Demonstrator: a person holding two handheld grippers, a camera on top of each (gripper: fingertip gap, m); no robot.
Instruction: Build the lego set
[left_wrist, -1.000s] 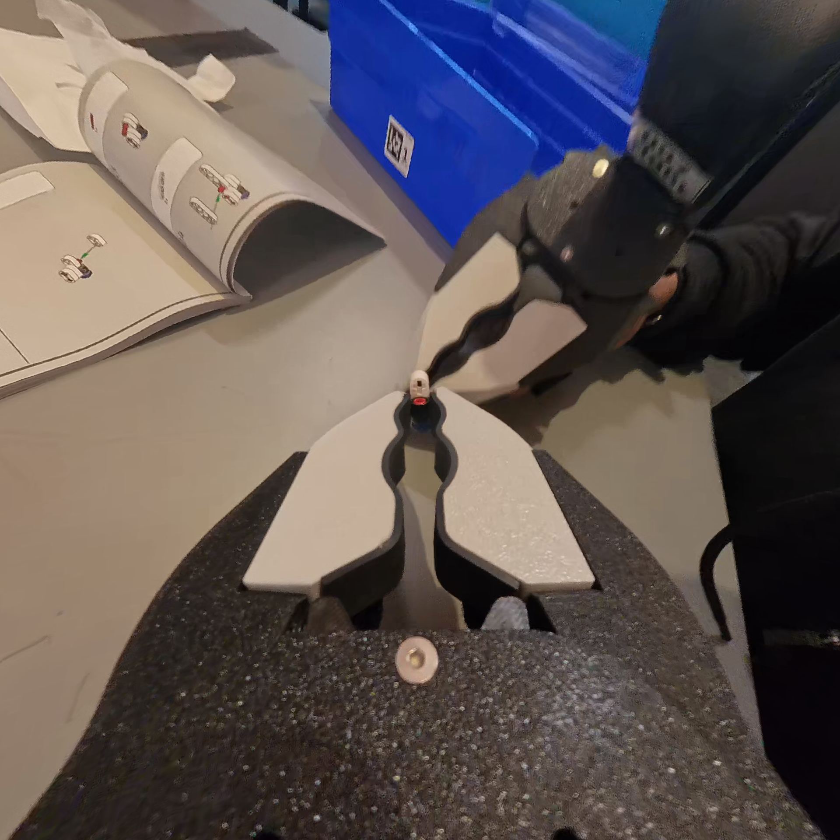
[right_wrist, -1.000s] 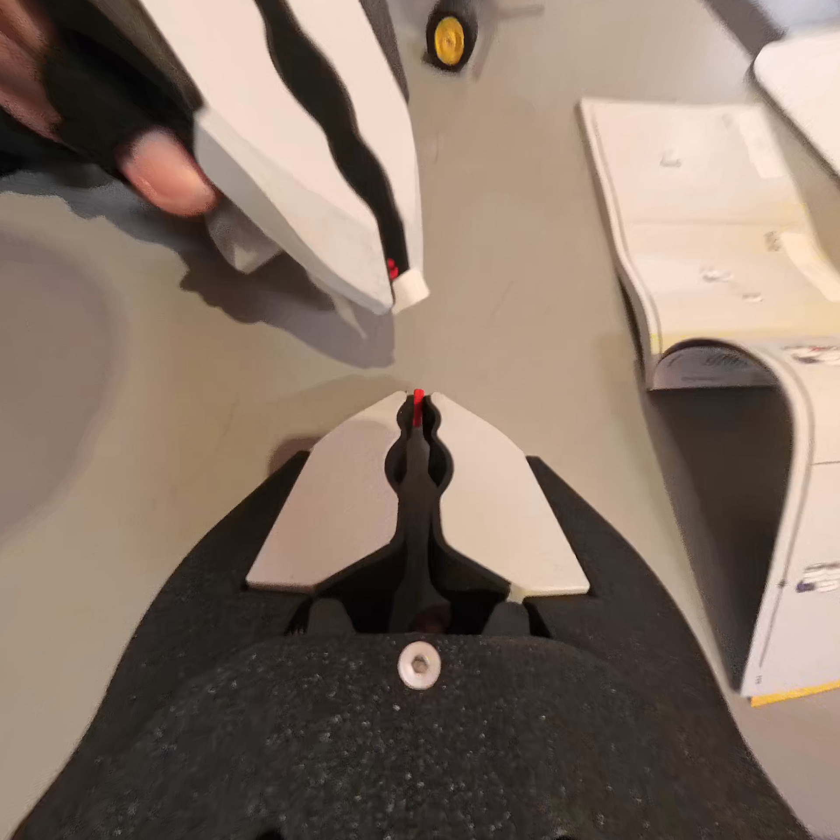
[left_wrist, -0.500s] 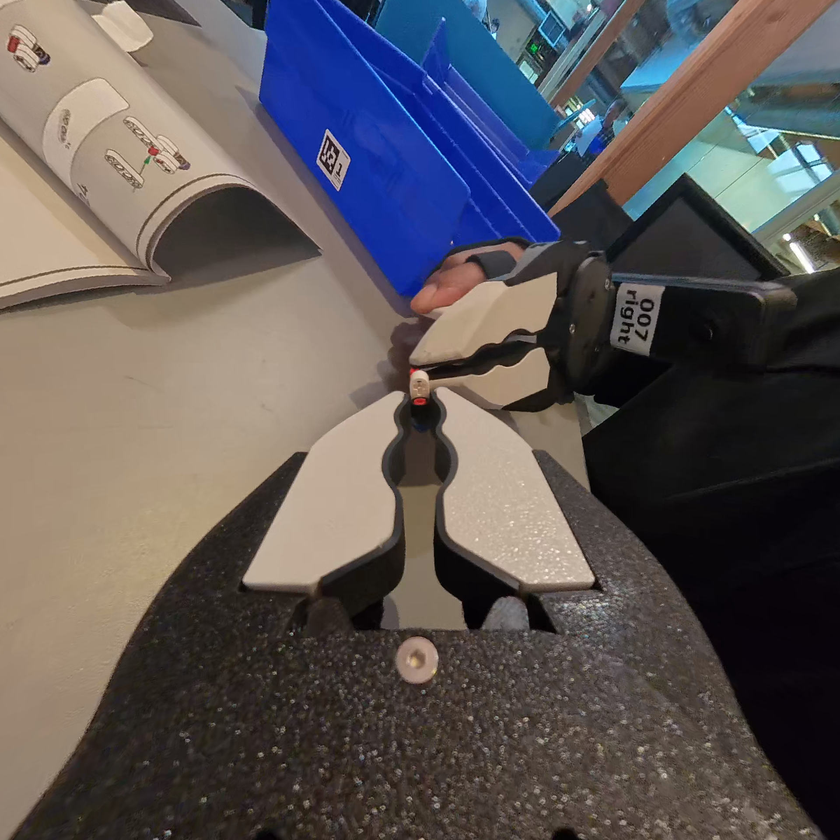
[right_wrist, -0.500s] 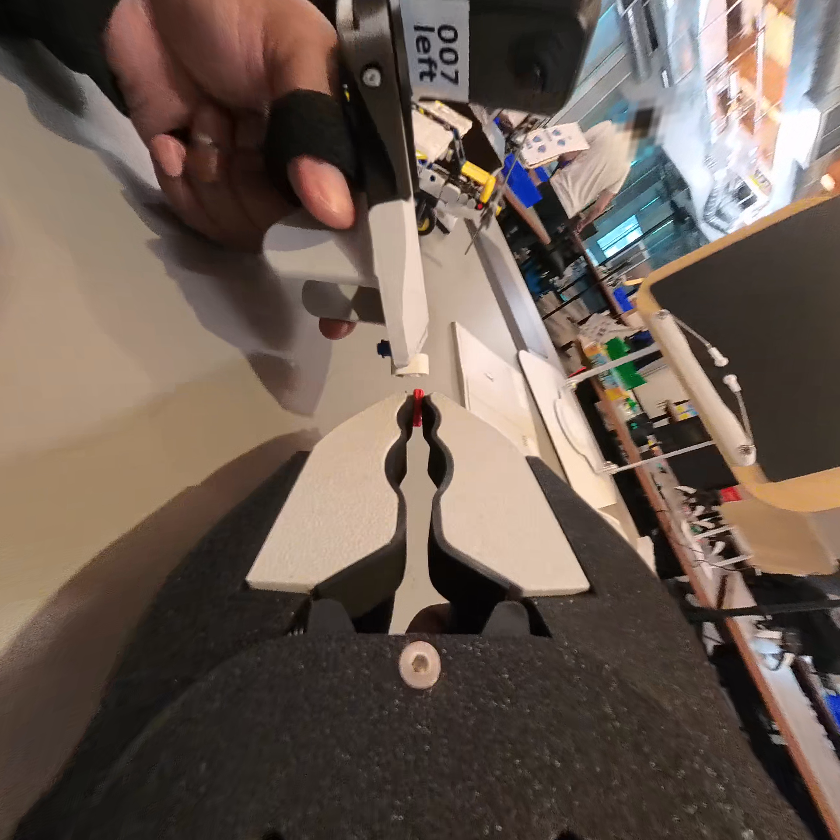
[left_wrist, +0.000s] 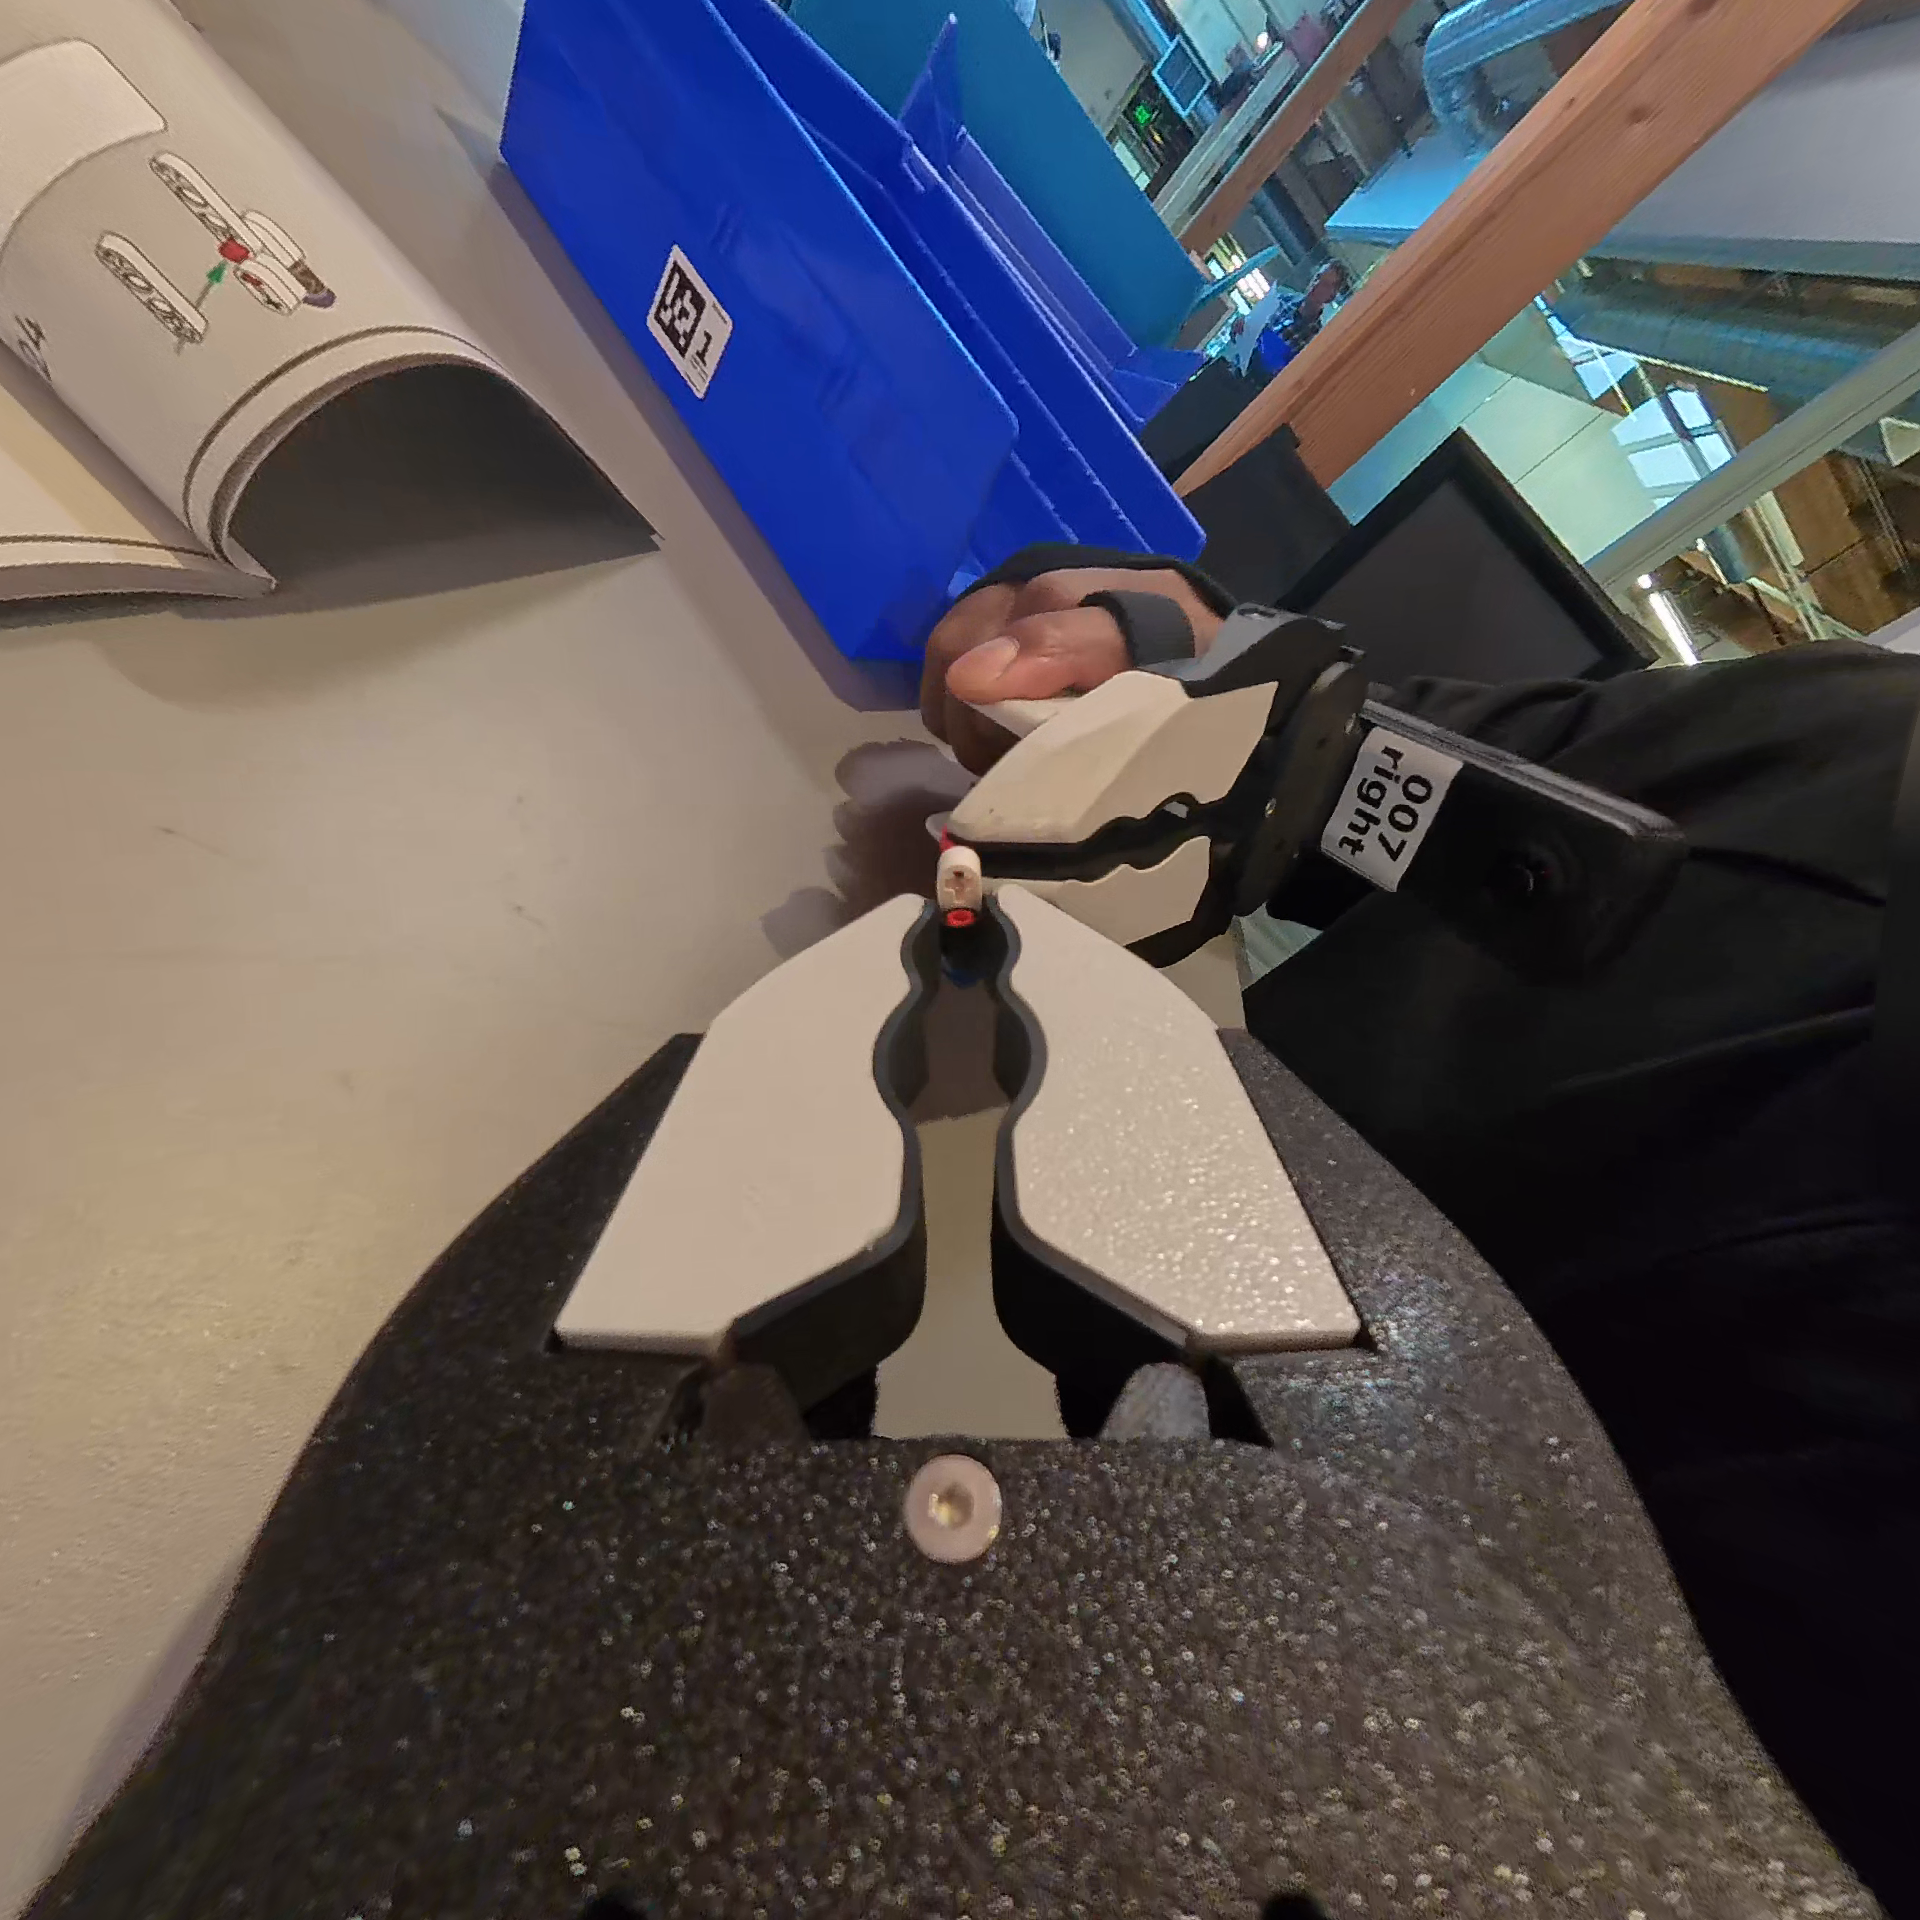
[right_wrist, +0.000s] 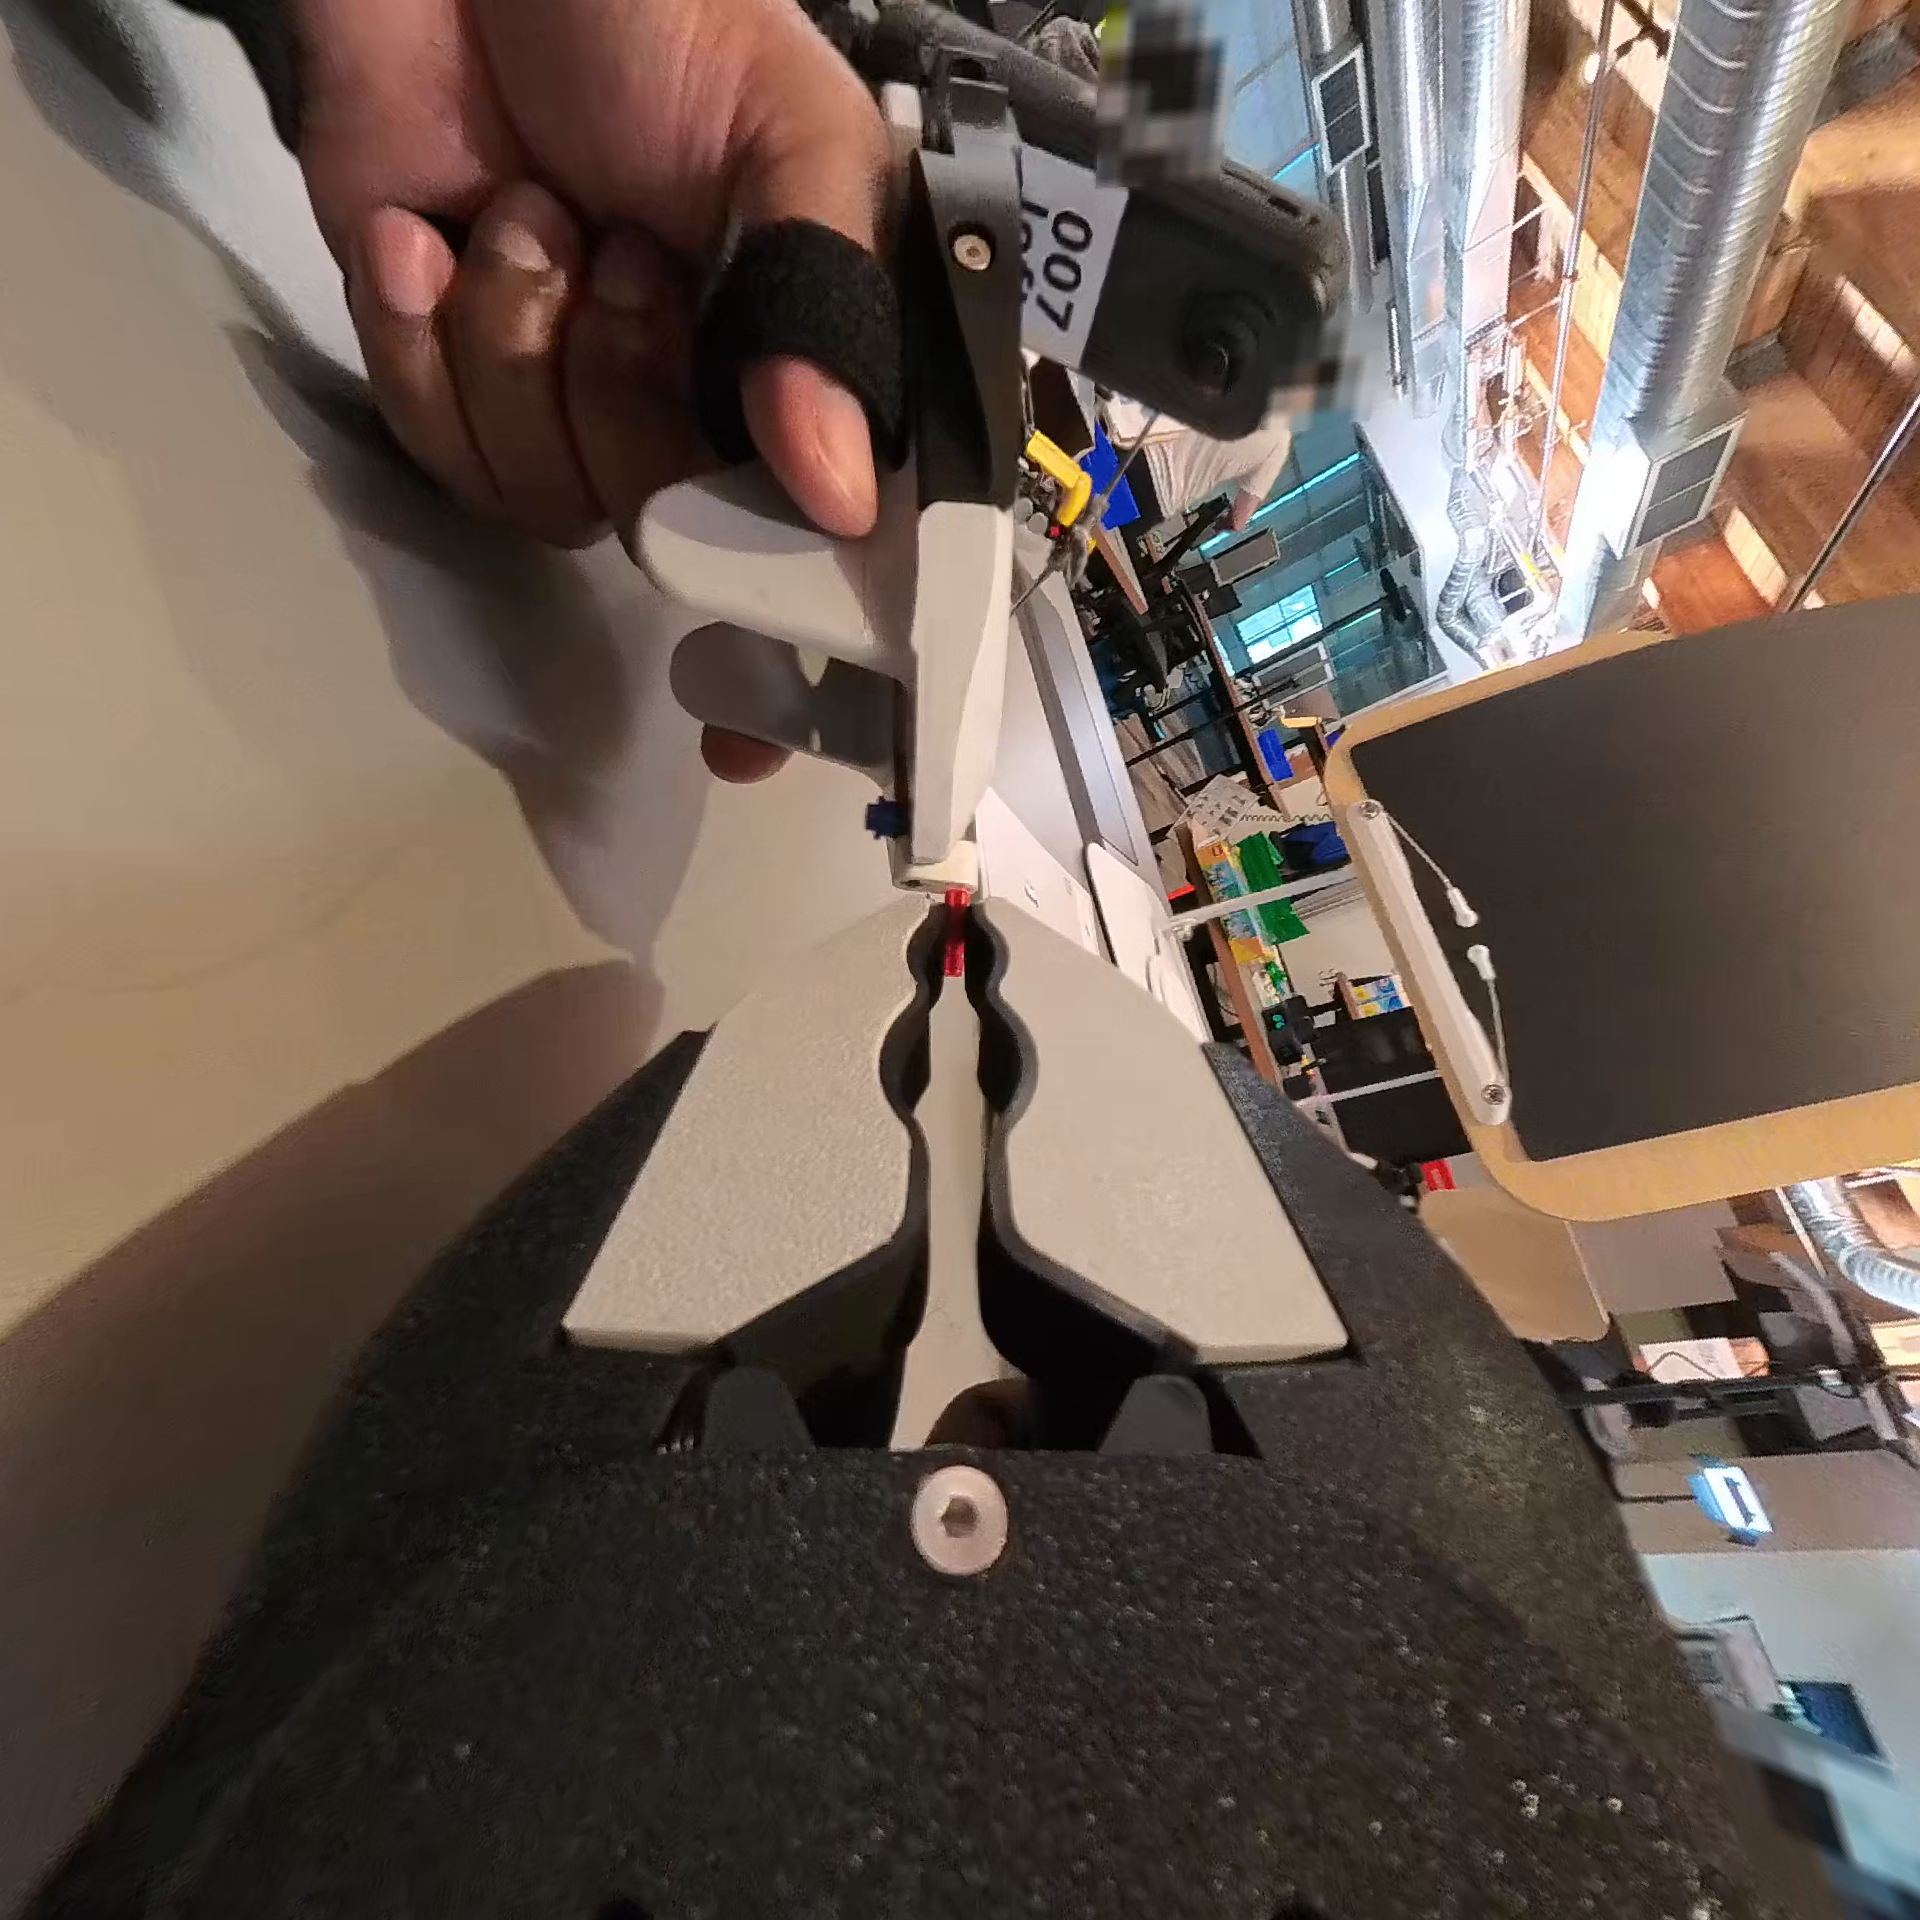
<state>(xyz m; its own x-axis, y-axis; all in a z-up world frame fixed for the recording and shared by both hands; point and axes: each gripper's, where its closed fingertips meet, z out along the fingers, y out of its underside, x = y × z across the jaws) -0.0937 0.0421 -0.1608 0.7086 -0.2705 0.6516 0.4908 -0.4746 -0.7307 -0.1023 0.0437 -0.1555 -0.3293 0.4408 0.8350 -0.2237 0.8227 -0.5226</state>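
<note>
My left gripper (left_wrist: 958, 916) is shut on a small white connector piece (left_wrist: 957, 878), which sticks out past its fingertips. A red pin end (left_wrist: 957, 918) and a bit of blue show just behind the piece. My right gripper (right_wrist: 953, 923) is shut on a thin red pin (right_wrist: 952, 940). The pin's tip meets the end of the white piece (right_wrist: 940, 871), which the left gripper (right_wrist: 932, 862) holds from above in this view. A blue pin (right_wrist: 881, 821) sticks out of the piece's far side. In the left wrist view the right gripper (left_wrist: 948, 829) comes in from the right, its tips at the white piece.
A blue bin (left_wrist: 831, 312) stands at the back of the grey table (left_wrist: 364, 831). An open instruction booklet (left_wrist: 208, 343) lies at the left. A person's hands hold both grippers. A black board with a wooden edge (right_wrist: 1662, 883) is at the right. Only a small space, under 4 cm, lies between the two pairs of fingers.
Both grippers tilted up from the table and drew together. The red pin's tip, a gap away before, now meets the white piece. Both grasps stayed shut.
</note>
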